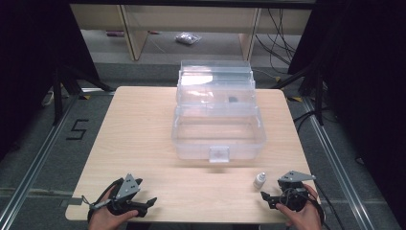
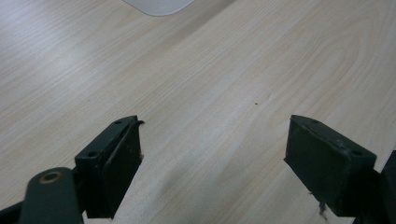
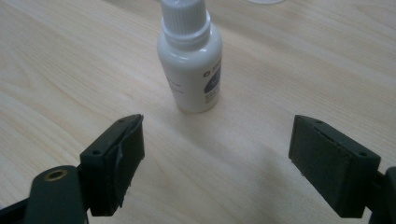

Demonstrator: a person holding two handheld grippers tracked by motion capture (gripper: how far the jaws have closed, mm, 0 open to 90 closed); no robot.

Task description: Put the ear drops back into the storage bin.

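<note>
While both hands rest at the table's near edge in the high view, the small white dropper bottle (image 1: 259, 180) stands just beside the right gripper (image 1: 269, 198), well apart from the left gripper (image 1: 146, 205). The left gripper view shows released jaws over bare wood. In the right gripper view the bottle stands upright just ahead of released jaws.

We saw that the left gripper (image 1: 143, 207) was black, with a grey three-cornered plate (image 1: 127, 186) on top dotted with small holes, and a thin cable looped beside it. The right gripper (image 1: 268, 198) was built the same, its plate (image 1: 296, 176) above the body and dark cable coiled near it. In the gripper views, each jaw ended in a thick black rectangular pad with small screw holes, and a brass-coloured rivet (image 3: 55, 175) sat behind the left-hand pad.
</note>
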